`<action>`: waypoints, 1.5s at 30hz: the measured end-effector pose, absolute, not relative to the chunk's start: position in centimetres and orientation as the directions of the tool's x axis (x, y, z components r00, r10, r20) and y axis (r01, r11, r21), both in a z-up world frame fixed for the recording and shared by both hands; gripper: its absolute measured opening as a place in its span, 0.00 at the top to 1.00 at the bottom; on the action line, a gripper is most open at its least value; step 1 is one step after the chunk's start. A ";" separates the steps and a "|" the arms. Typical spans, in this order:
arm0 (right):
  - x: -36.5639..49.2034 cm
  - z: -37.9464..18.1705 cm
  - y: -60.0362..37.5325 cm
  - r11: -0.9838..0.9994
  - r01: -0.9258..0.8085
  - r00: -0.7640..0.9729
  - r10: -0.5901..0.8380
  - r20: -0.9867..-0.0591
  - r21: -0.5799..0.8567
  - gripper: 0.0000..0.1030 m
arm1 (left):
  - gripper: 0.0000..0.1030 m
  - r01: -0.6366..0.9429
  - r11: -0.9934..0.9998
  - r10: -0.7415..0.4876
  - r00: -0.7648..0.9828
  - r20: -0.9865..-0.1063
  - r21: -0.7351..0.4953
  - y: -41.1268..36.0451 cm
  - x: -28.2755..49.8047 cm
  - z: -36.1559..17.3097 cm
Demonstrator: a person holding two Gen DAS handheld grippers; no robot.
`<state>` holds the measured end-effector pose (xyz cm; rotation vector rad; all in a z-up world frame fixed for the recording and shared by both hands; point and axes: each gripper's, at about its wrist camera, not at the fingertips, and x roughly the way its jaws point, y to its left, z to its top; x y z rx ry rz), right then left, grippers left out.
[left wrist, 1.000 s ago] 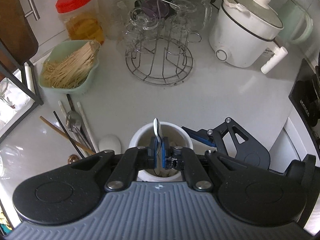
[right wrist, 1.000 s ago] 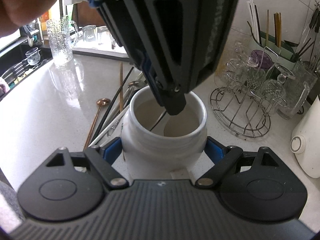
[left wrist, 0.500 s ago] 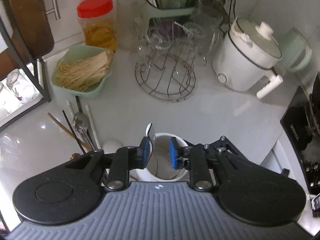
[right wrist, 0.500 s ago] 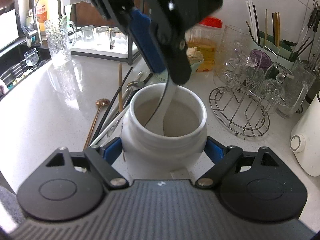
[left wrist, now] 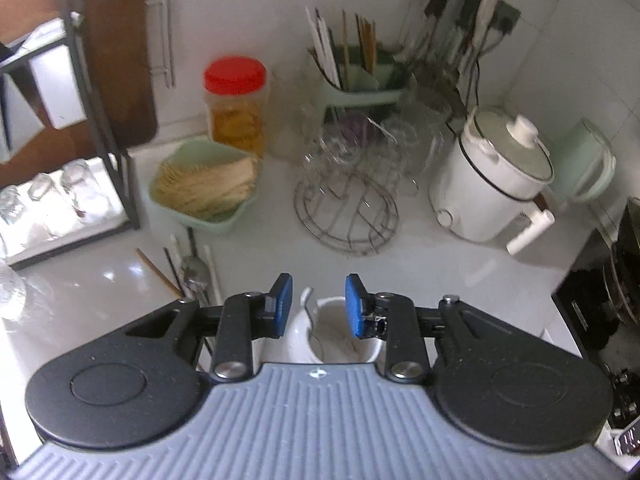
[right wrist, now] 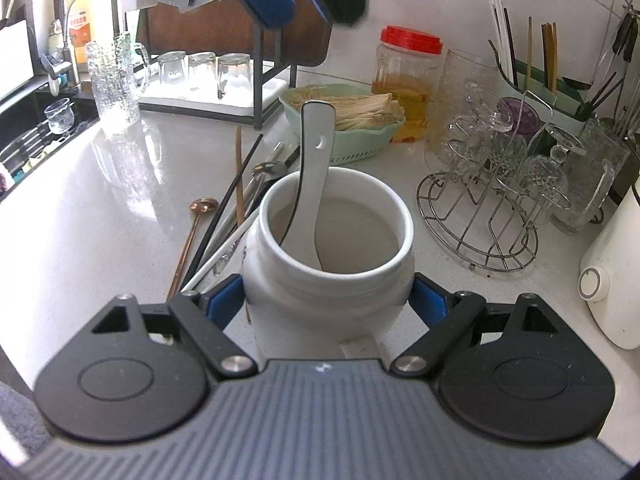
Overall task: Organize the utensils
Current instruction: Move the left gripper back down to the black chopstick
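Spoon (right wrist: 316, 168) sits in white jar (right wrist: 328, 280) on white counter (right wrist: 100, 200); your R gripper (right wrist: 328, 300) clamps jar, L gripper (left wrist: 318, 304) opening, empty.

The left gripper (left wrist: 316, 305) is seen opening above the white jar (left wrist: 340, 336), nothing gripped; a white spoon (left wrist: 306, 300) is leaned inside it.

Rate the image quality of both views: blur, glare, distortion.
Left wrist view: motion-blurred, the glass rack and red-lidded jar smeared, glare on the countertop at left. Right wrist view: sharp on the white jar and spoon; fisheye bends the counter edge.
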<state>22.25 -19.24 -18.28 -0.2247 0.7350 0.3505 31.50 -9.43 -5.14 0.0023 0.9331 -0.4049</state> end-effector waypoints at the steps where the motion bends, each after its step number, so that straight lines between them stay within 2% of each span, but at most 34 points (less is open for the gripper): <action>1: 22.2 -18.3 -19.2 0.919 -0.386 0.689 0.231 -0.687 -0.077 0.12 | 0.68 0.331 0.928 -0.333 0.537 -0.775 -0.169 -9.1 31.3 -5.0; 16: 22.4 -18.3 -18.9 0.938 -0.340 0.690 0.198 -0.696 -0.070 0.12 | 0.68 0.202 0.956 -0.290 0.563 -0.774 -0.212 -3.5 30.1 -7.3; 33: 22.6 -18.1 -18.5 0.956 -0.283 0.680 0.144 -0.719 -0.075 0.12 | 0.68 0.170 0.954 -0.297 0.467 -0.833 -0.245 2.0 31.8 -15.1; 45: 22.6 -18.0 -18.4 0.959 -0.272 0.675 0.136 -0.726 -0.073 0.12 | 0.68 0.103 0.958 -0.285 0.467 -0.837 -0.268 1.8 34.6 -20.7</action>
